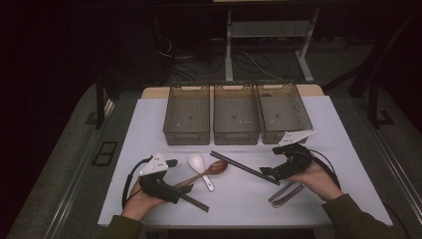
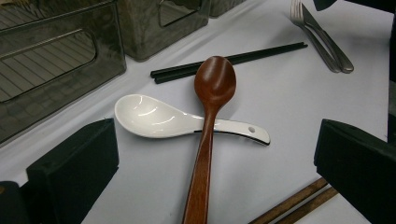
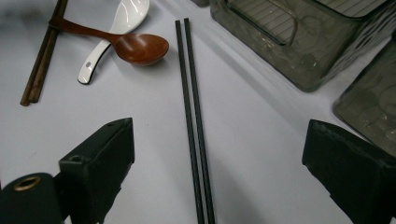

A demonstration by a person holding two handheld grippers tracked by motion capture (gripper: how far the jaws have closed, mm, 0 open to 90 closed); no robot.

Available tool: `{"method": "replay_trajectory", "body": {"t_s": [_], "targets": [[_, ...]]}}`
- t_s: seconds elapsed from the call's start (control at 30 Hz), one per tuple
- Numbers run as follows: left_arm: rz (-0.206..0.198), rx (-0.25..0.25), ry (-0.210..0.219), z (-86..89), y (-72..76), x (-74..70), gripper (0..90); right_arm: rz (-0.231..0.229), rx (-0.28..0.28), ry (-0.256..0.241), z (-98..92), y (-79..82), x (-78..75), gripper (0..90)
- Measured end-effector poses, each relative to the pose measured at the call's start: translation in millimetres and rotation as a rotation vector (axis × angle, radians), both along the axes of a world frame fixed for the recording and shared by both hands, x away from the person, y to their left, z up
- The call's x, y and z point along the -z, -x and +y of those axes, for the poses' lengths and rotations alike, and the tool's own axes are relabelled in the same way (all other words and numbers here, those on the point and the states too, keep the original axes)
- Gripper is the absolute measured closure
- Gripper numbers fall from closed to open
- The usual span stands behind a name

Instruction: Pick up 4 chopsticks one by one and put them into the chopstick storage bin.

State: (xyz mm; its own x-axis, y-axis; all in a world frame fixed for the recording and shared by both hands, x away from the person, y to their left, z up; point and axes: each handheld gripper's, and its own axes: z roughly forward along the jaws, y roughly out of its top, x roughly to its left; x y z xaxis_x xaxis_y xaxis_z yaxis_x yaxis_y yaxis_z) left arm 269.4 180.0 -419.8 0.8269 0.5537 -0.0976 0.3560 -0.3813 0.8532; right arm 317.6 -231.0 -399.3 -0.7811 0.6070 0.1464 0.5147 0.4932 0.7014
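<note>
A brown wooden spoon [image 2: 210, 116] lies across a white ceramic spoon [image 2: 154, 119] on the white table. My left gripper [image 2: 212, 140] is open, its jaws on either side of the wooden spoon's handle and touching nothing. In the high view it is at the front left [image 1: 176, 180]. A pair of black chopsticks [image 3: 194, 116] runs between the jaws of my open right gripper [image 3: 219, 135], seen at the front right from above [image 1: 268, 172]. Brown wooden chopsticks [image 2: 294, 203] lie by the left gripper. A metal fork and knife [image 2: 322, 37] rest near the right hand.
Three grey see-through bins [image 1: 236, 119] stand in a row at the back of the table [image 1: 149, 129], the right-hand one [image 3: 299, 42] close to the right gripper. Both forearms come in over the front edge. A dark floor and desk legs lie beyond.
</note>
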Motion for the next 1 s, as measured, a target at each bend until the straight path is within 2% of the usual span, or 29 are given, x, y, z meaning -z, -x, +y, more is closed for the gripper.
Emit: {"method": "replay_trajectory", "body": {"t_s": [0.43, 0.5, 0.63, 0.77, 0.8, 0.9, 1.0], "targets": [[0.001, 0.001, -0.001, -0.3, -0.5, 0.5, 0.0, 0.061, -0.028, 0.139, 18.0, -14.6, 1.9, 8.8], [0.001, 0.001, -0.002, -0.2, -0.6, 0.7, 0.0, 0.067, -0.033, 0.156, 20.2, -16.7, 0.6, 15.1], [0.001, 0.0, -0.004, 0.0, -0.8, 0.8, 0.0, 0.067, -0.042, 0.18, 25.2, -21.0, -2.4, 18.5], [0.001, 0.0, -0.005, -0.2, -0.7, 0.9, 0.0, 0.081, -0.049, 0.192, 30.8, -24.9, -4.7, 25.4], [0.001, 0.0, -0.005, -0.1, -0.8, 0.8, 0.0, 0.09, -0.063, 0.199, 33.7, -27.1, -5.5, 30.6], [-0.001, -0.003, -0.004, 0.2, -0.8, 0.9, 0.0, 0.094, -0.074, 0.204, 37.3, -28.8, -6.3, 34.6], [-0.001, -0.005, -0.001, 0.3, -0.8, 1.0, 0.0, 0.11, -0.087, 0.231, 43.6, -33.5, -6.9, 40.4]]}}
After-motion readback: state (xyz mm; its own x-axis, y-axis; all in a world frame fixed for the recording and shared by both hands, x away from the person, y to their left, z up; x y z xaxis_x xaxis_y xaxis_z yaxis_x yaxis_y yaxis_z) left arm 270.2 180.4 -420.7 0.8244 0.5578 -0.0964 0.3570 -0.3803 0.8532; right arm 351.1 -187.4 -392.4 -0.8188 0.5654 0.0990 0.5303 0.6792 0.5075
